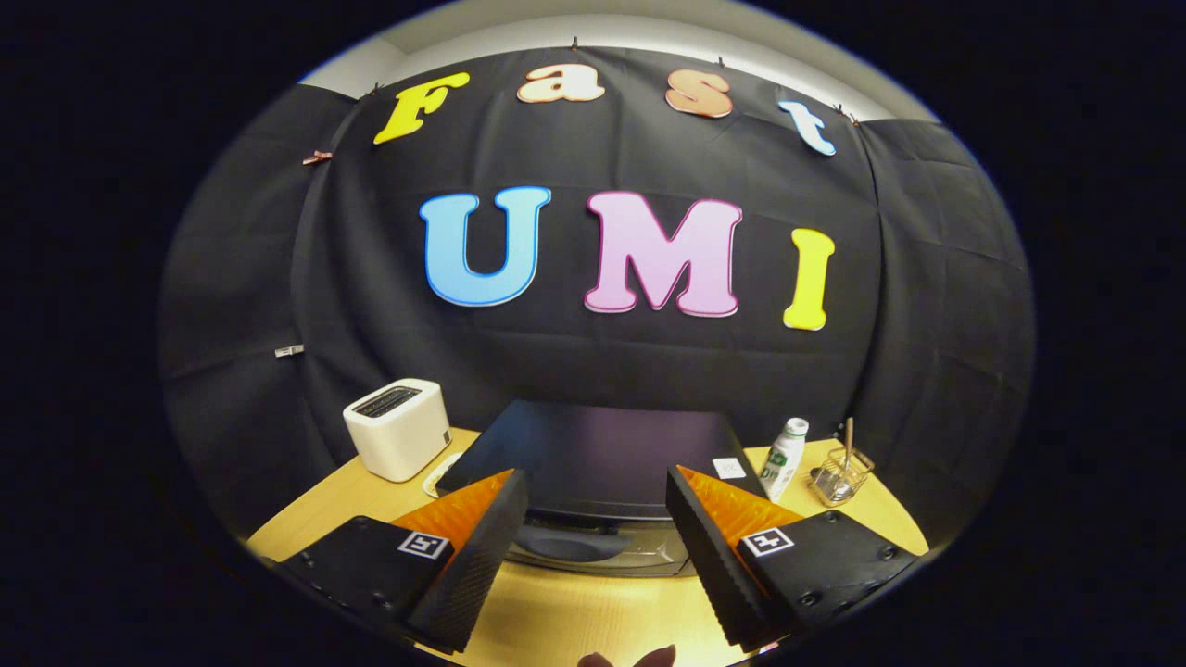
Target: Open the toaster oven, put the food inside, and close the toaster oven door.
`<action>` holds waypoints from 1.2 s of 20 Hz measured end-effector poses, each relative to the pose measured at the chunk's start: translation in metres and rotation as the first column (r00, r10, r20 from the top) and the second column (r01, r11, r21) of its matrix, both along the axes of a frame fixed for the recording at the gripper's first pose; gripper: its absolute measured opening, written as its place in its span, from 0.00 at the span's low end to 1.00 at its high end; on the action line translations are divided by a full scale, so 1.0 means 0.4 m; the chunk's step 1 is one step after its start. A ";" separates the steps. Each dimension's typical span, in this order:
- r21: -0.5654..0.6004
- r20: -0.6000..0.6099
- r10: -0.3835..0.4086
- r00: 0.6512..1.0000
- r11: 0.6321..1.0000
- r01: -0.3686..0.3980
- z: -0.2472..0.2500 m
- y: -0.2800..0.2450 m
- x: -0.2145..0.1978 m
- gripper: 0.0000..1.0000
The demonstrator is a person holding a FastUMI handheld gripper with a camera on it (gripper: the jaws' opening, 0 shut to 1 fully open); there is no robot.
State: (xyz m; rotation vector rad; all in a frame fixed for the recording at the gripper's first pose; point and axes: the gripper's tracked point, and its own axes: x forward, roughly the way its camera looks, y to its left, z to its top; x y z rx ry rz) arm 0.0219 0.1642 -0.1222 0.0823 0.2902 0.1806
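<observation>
The toaster oven (593, 449) is a black box standing on the wooden table (565, 621), and I look down on its dark top. Its front, with a curved handle (570, 545) over a glass door, faces me just below the top edge; the door looks closed. My gripper (595, 477) hovers above the oven's front edge, open, with nothing between its fingers; the handle lies in the gap between them, lower down. The pale rim of a plate-like thing (438, 479) peeks out at the oven's left rear corner; I cannot tell what it holds.
A white pop-up toaster (398, 428) stands left of the oven at the back. A white bottle (784, 459) and a small glass holder with sticks (839, 474) stand to its right. Bare table lies in front of the oven. A person's fingertips (630, 660) show below the fingers.
</observation>
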 end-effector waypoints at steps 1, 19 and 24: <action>0.000 -0.028 0.004 1.000 1.000 -0.004 -0.028 0.018 0.008 0.98; -0.017 -0.203 -0.115 0.972 0.993 0.114 -0.234 0.063 0.100 0.99; -0.010 -0.199 -0.106 0.974 0.994 0.106 -0.244 0.067 0.064 0.99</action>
